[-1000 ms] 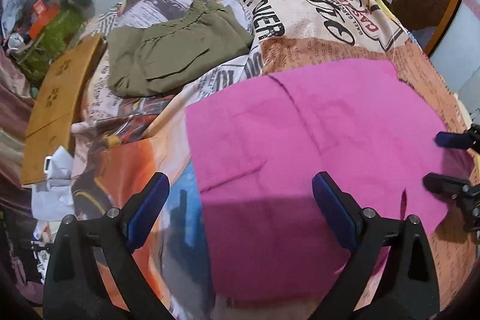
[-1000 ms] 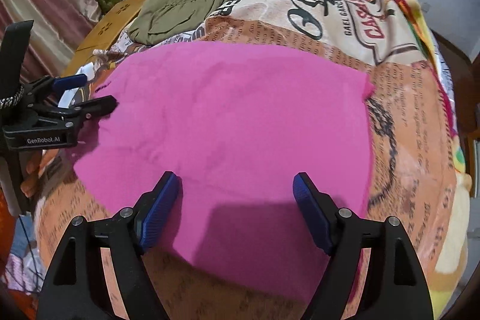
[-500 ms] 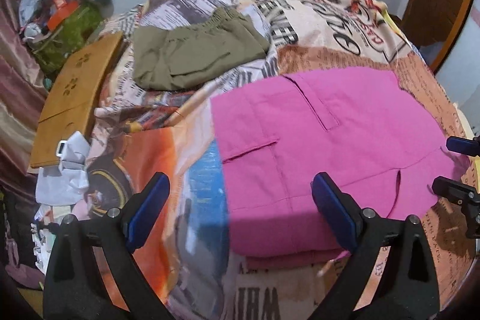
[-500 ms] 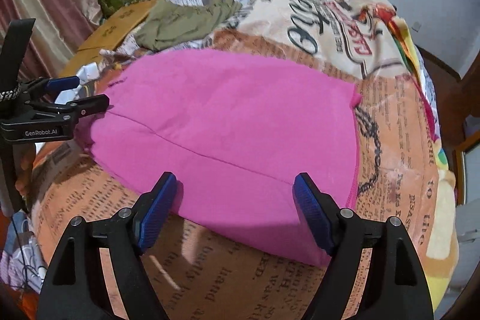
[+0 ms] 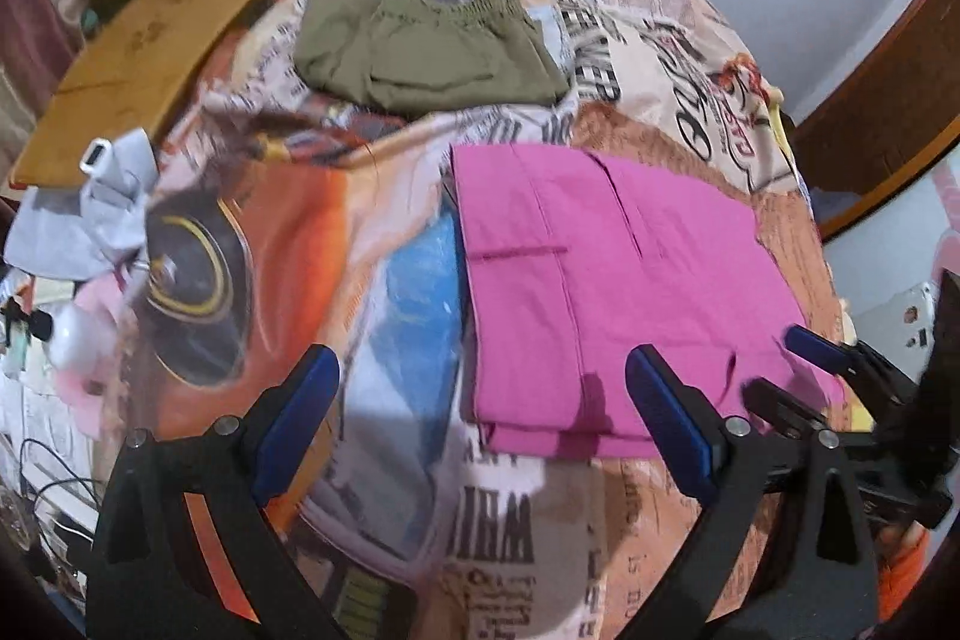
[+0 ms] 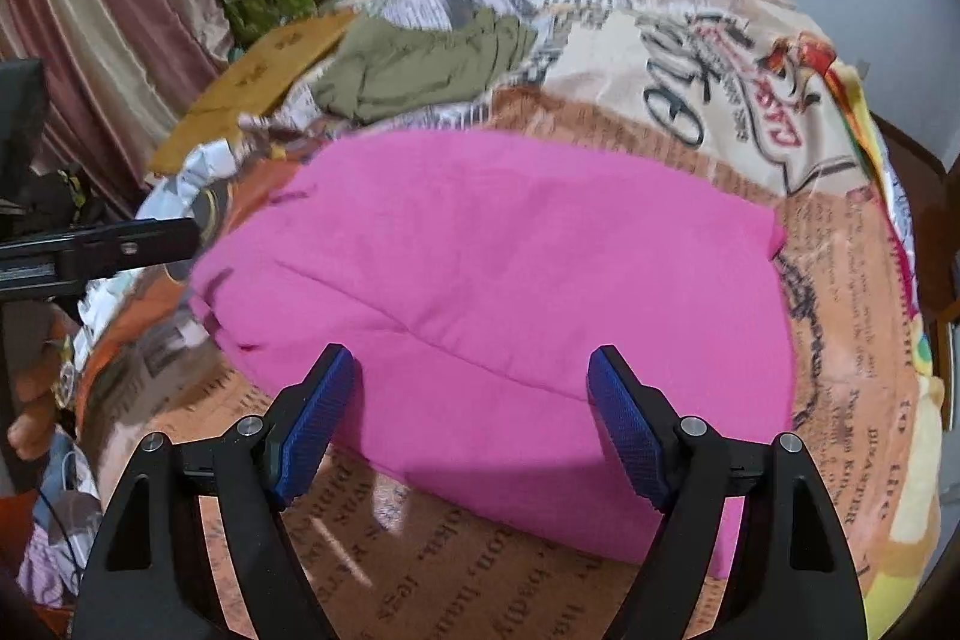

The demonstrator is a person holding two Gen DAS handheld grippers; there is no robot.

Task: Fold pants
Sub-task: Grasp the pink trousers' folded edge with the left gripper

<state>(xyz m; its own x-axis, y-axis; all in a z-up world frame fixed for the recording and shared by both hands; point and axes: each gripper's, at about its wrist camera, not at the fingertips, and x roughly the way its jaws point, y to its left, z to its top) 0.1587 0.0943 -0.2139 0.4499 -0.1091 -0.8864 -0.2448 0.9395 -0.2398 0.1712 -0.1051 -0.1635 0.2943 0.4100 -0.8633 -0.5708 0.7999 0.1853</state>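
Folded pink pants [image 5: 606,280] lying flat

Two garments lie on the bed: one pair of pink pants [image 5: 606,292], folded, toward the near right corner, and one pair of olive-green pants [image 5: 420,52], folded, toward the far edge. One printed blanket [image 5: 282,232] covers the bed. One brown cardboard sheet [image 5: 144,58] leans at the left edge, with one grey cloth [image 5: 84,226] just below it. Two grippers are in view, the left gripper [image 5: 480,418] and the right gripper [image 6: 474,412], each with two blue-padded fingers [image 6: 315,418], four in all.
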